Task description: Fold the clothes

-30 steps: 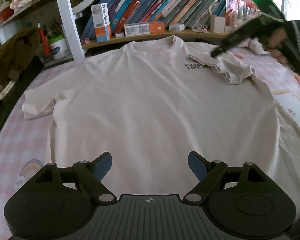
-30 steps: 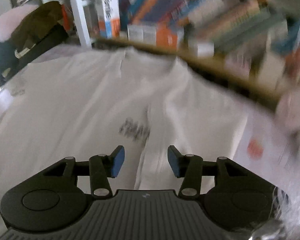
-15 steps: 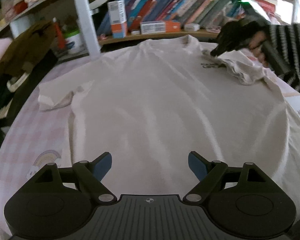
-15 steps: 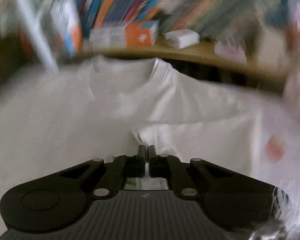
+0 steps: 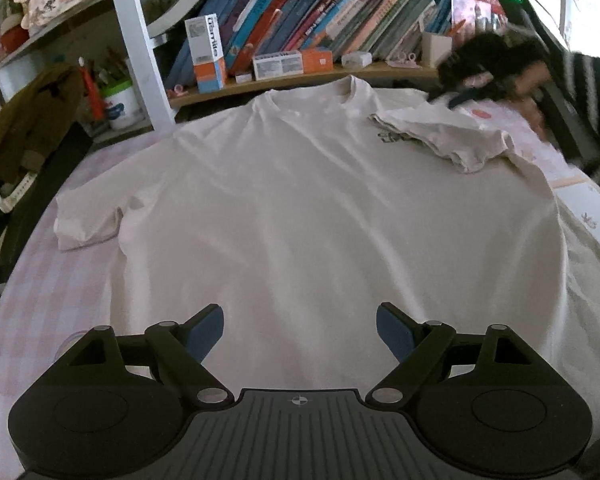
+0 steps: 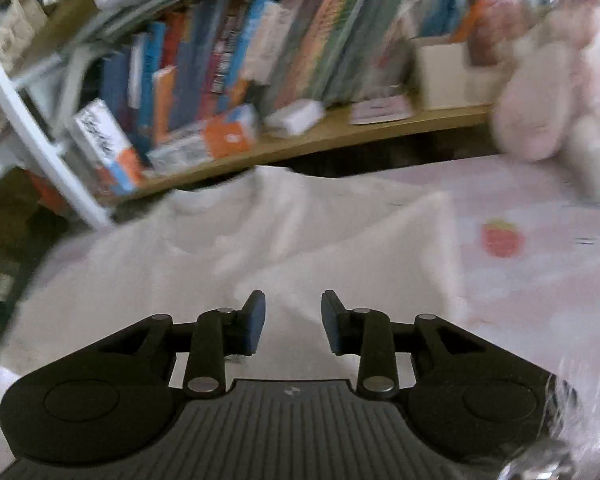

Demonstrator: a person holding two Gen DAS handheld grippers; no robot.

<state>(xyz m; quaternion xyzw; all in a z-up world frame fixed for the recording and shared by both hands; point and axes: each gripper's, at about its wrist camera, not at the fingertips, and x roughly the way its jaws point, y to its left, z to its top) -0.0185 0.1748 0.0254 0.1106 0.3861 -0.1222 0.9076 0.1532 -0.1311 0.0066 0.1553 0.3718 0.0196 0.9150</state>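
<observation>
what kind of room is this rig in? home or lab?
Most likely a home bedroom, not a lab. A T-shirt lies spread on a bed with a pink checked sheet, a shelf of books runs along behind it, and a pink plush toy sits at the bed's edge.

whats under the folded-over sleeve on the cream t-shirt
The folded-over short sleeve lies on the chest of the cream cotton t-shirt. A dark printed logo pokes out at its edge; the rest of the print is covered and cannot be read.
</observation>
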